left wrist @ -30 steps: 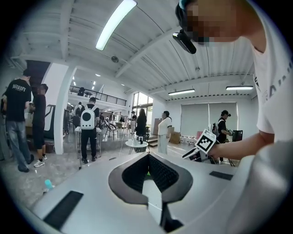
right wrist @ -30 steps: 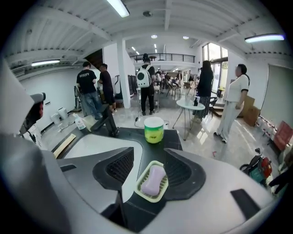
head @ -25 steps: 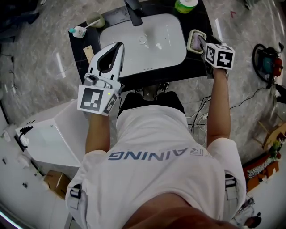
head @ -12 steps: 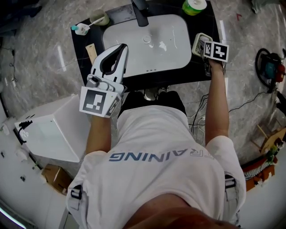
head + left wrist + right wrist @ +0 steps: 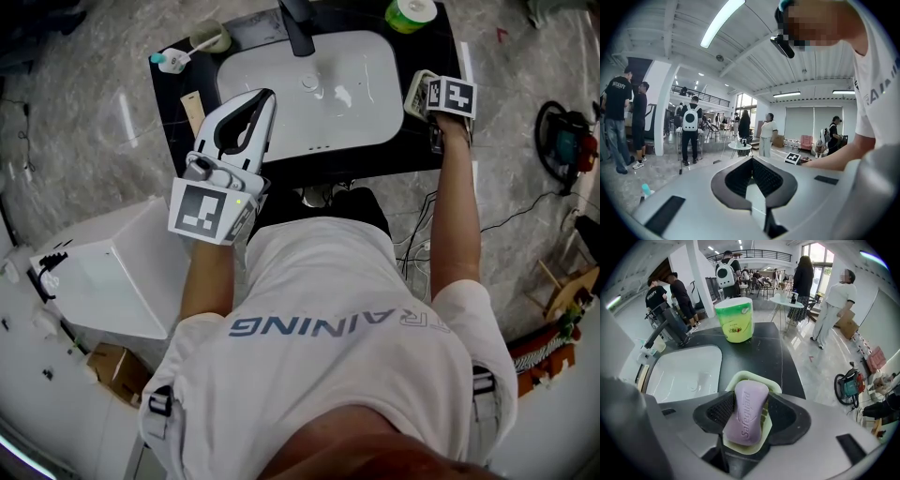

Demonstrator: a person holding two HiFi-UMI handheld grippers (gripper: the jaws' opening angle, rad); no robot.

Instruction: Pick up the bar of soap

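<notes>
The right gripper [image 5: 751, 399] points steeply down over the soap [image 5: 748, 416], a jaw on each long side. Its jaws have just been closing, with the bar between them, but they are not yet clamped: a strip of the dish [image 5: 740, 377] shows between the soap and the right pad, though the left pad looks very close to the bar. Straddling the narrow width seems the sensible choice, since the ribbed black pads can then bear on the two flatter flanks.

The soap is a lilac bar, rounded at every edge, matt and waxy, with a pressed-in brand name along its top. It lies lengthwise in the pale, soft-cornered dish directly under the jaws. The dish sits on a black counter [image 5: 759, 348], with a glossy white sink [image 5: 679, 376] left of the gripper.

The left gripper [image 5: 751, 161] is well apart from all this. It is held nearly level, its jaws closed together on nothing, likely just parked.
</notes>
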